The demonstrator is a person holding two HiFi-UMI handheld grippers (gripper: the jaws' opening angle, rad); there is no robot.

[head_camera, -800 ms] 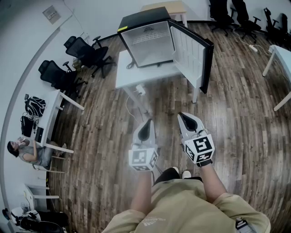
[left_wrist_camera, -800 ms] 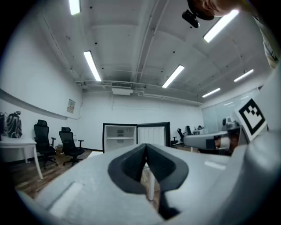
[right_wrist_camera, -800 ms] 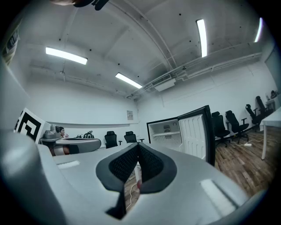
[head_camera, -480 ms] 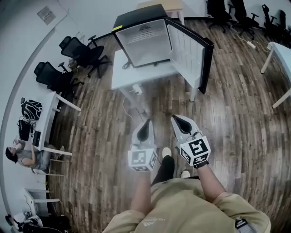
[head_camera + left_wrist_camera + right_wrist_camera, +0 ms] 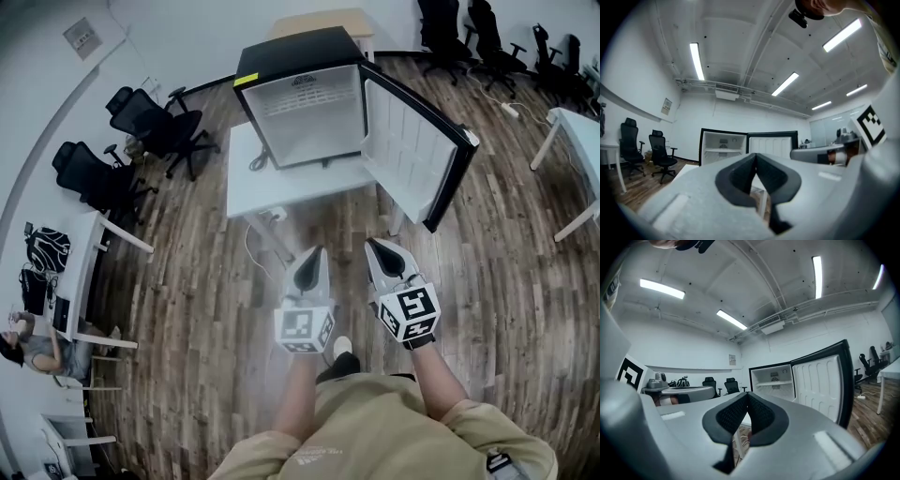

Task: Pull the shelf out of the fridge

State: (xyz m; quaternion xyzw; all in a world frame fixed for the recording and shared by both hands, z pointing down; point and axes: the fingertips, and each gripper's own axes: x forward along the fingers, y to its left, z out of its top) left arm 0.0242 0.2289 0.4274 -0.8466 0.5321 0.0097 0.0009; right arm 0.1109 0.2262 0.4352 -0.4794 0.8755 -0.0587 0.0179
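Observation:
A small black fridge [image 5: 305, 98] stands on a white table [image 5: 281, 186] ahead of me, its door [image 5: 417, 159] swung open to the right. In the gripper views a white shelf [image 5: 723, 150] [image 5: 774, 384] spans the pale inside of the fridge. My left gripper [image 5: 317, 250] and right gripper [image 5: 373, 243] hang side by side over the floor, well short of the table. Both point at the fridge. The left gripper [image 5: 756, 155] has its jaws closed tip to tip with nothing between them. So does the right gripper [image 5: 747, 394].
Black office chairs [image 5: 150, 127] stand left of the table and more at the back right [image 5: 487, 37]. White desks line the left wall [image 5: 80, 281] and the right edge [image 5: 572, 131]. A cable [image 5: 251, 246] hangs under the table. A person [image 5: 23, 347] sits at far left.
The fridge and table have come nearer and lower in the head view as I stepped forward. Both grippers stay shut and side by side.

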